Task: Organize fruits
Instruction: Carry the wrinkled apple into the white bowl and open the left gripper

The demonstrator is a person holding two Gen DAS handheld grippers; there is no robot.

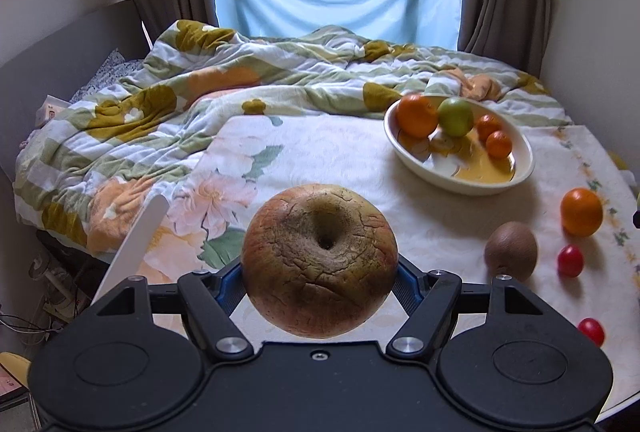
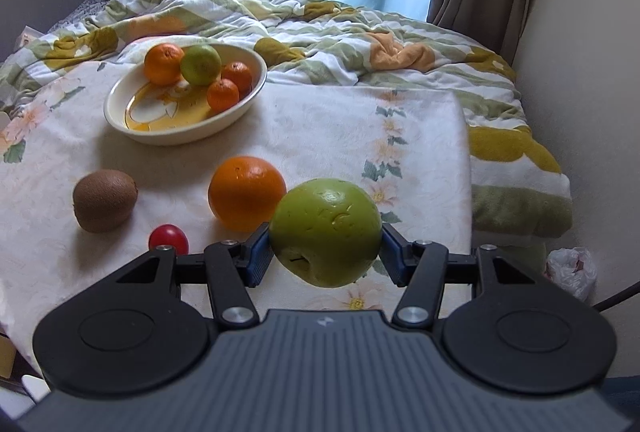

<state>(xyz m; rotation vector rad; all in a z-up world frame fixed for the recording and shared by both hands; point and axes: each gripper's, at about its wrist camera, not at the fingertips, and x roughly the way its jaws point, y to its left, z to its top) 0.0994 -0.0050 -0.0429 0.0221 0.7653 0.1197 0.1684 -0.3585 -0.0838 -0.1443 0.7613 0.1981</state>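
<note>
Left wrist view
Left gripper (image 1: 320,268): jaws closed on a brown cracked apple (image 1: 319,259), held above the table (image 1: 320,151).
Bowl (image 1: 520,167): far right on the table, holding an orange (image 1: 416,115), a green fruit (image 1: 455,116) and two tangerines (image 1: 494,137).
Loose fruit: big orange (image 1: 581,211), kiwi (image 1: 511,251) and two red tomatoes (image 1: 570,260) at right.
Behind: rumpled quilt (image 1: 248,71).

Right wrist view
Right gripper (image 2: 325,250): jaws pressed on both sides of a green apple (image 2: 325,238), held above the table (image 2: 320,119).
Nearby: big orange (image 2: 247,192) just behind the green apple; kiwi (image 2: 105,200) and one tomato (image 2: 168,239) to the left.
Bowl (image 2: 176,131): far left, same four fruits inside.
</note>
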